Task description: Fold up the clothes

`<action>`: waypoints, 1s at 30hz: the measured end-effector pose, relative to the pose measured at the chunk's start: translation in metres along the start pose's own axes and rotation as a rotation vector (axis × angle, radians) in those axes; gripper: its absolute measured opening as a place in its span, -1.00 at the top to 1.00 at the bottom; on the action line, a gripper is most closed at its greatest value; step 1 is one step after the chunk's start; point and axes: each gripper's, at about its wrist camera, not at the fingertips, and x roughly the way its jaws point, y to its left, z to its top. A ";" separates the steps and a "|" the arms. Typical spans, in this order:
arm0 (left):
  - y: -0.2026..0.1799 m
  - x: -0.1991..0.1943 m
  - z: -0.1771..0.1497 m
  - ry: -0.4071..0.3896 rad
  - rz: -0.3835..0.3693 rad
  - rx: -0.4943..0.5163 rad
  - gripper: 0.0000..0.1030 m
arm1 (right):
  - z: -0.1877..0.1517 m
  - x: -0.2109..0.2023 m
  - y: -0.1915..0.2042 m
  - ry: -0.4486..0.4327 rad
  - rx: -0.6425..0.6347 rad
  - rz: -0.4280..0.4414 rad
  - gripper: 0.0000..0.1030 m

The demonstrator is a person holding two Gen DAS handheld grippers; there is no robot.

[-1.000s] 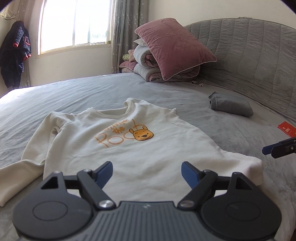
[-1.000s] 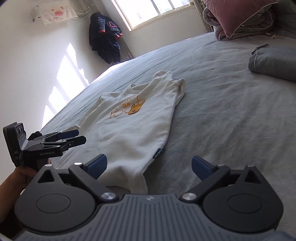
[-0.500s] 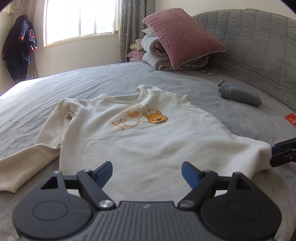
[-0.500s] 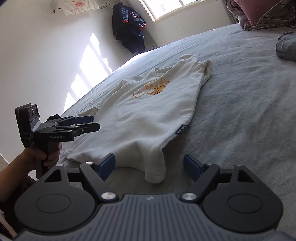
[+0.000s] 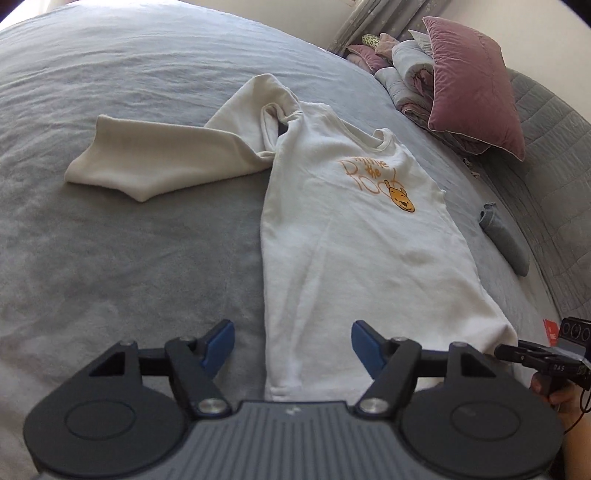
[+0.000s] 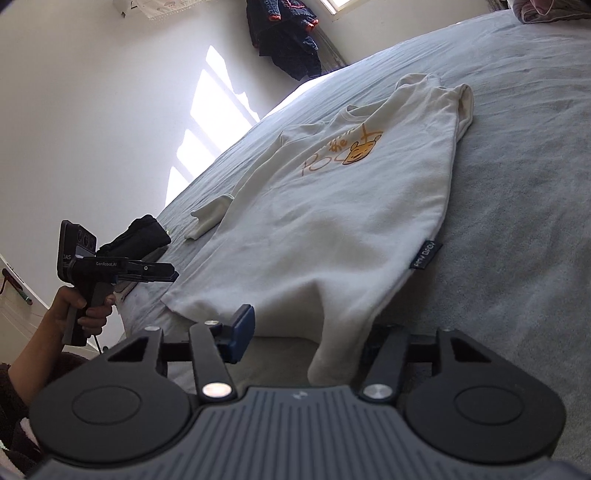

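Item: cream sweatshirt (image 5: 343, 236), orange bear print on the chest, lying front-up on the grey bed (image 5: 129, 258); landmark for all entries below.

Sleeve (image 5: 155, 162): bent out sideways from the sweatshirt's shoulder, flat on the bed. The opposite sleeve appears tucked along the sweatshirt's far side in the right wrist view.

Left tool (image 5: 291, 345): fingers spread wide, holding nothing, at the sweatshirt's hem, straddling its side edge.

Right tool (image 6: 314, 328): fingers spread; the hem corner of the sweatshirt hangs between them and covers the right fingertip. Whether any pad touches the cloth cannot be told.

Surroundings: folded grey garment (image 5: 506, 243) on the bed beside the sweatshirt, apart from it; mauve pillow (image 5: 476, 85) on stacked bedding beyond the collar; red card (image 5: 550, 328) near the hem corner; dark jacket (image 6: 284, 33) hanging on the wall beyond the collar end. Nothing lies on the sweatshirt itself.

Change from a second ago: the left camera then looked low across the sweatshirt toward the window; it now looks down on it from above. The right tool then stood short of the hem corner; the corner now lies between its fingers.
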 end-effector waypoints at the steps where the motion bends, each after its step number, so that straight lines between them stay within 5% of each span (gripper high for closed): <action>1: 0.000 0.002 -0.002 0.026 -0.022 -0.005 -0.21 | 0.001 0.001 0.000 0.014 0.012 0.013 0.17; 4: -0.007 0.007 -0.009 0.065 -0.015 0.053 0.08 | 0.002 0.005 0.000 0.055 0.049 0.051 0.73; 5: -0.010 0.007 -0.010 0.069 0.000 0.079 0.43 | 0.003 0.006 0.000 0.068 0.062 0.064 0.76; 7: -0.012 0.006 -0.010 0.074 0.008 0.096 0.78 | 0.004 0.004 0.000 0.085 0.083 0.089 0.82; 13: -0.003 -0.014 -0.004 0.044 -0.073 0.077 0.82 | 0.009 -0.017 -0.010 0.100 0.255 0.162 0.86; 20: -0.002 0.006 -0.010 0.128 -0.012 0.108 0.77 | 0.002 -0.014 -0.022 0.185 0.294 0.045 0.86; 24: 0.002 0.006 -0.008 0.138 -0.069 0.082 0.35 | 0.002 -0.021 -0.017 0.176 0.245 0.046 0.43; 26: 0.004 0.006 -0.008 0.139 -0.094 0.047 0.21 | 0.002 -0.025 -0.015 0.172 0.220 0.046 -0.18; 30: 0.003 0.009 -0.010 0.137 -0.091 0.023 0.20 | 0.002 -0.036 -0.016 0.122 0.207 -0.002 -0.29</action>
